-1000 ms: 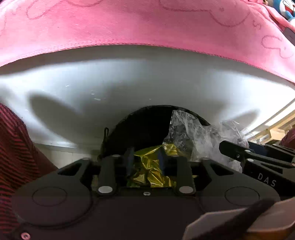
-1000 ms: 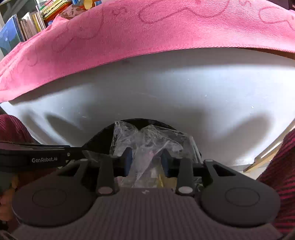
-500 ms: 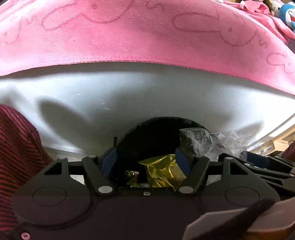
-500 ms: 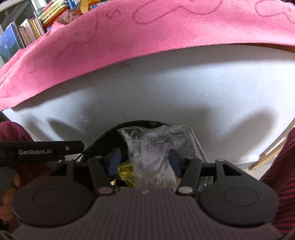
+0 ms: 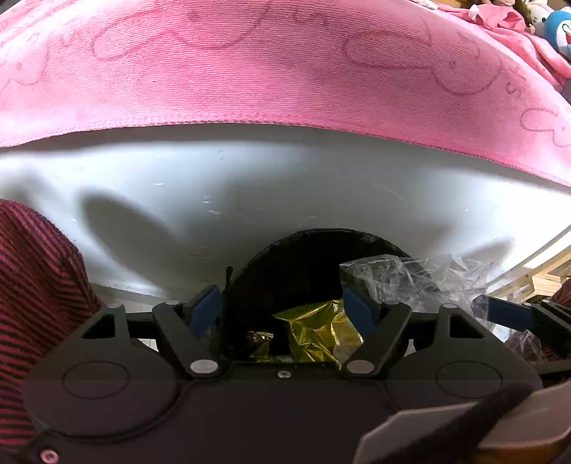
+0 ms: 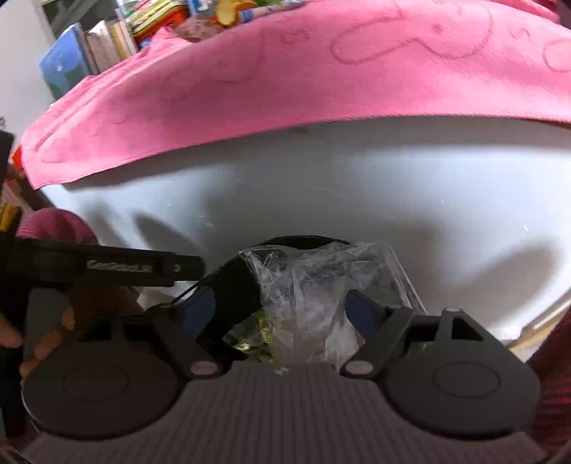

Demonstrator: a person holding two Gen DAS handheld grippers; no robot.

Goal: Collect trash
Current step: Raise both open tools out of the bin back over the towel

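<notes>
A black trash bin (image 5: 303, 264) stands below the white table front. Crumpled gold foil (image 5: 317, 333) lies in its mouth, just past my open left gripper (image 5: 283, 308), which holds nothing. A clear plastic wrapper (image 5: 403, 282) rests on the bin's right side. In the right wrist view the same clear plastic wrapper (image 6: 307, 296) sits between the spread fingers of my open right gripper (image 6: 282, 308), free of the pads, with the gold foil (image 6: 257, 335) under it and the black bin (image 6: 235, 282) behind.
A pink towel (image 5: 285, 64) covers the table top above the white table front (image 5: 249, 185). Red-striped sleeves (image 5: 32, 285) flank the view. Books (image 6: 92, 46) stand at the far left, plush toys (image 5: 556, 25) at the far right. The left tool (image 6: 107, 267) crosses the right view.
Both grippers were shut a second ago, the left on the gold foil and the right on the clear wrapper. Both have opened wide and pulled up; the trash has dropped into the bin.
</notes>
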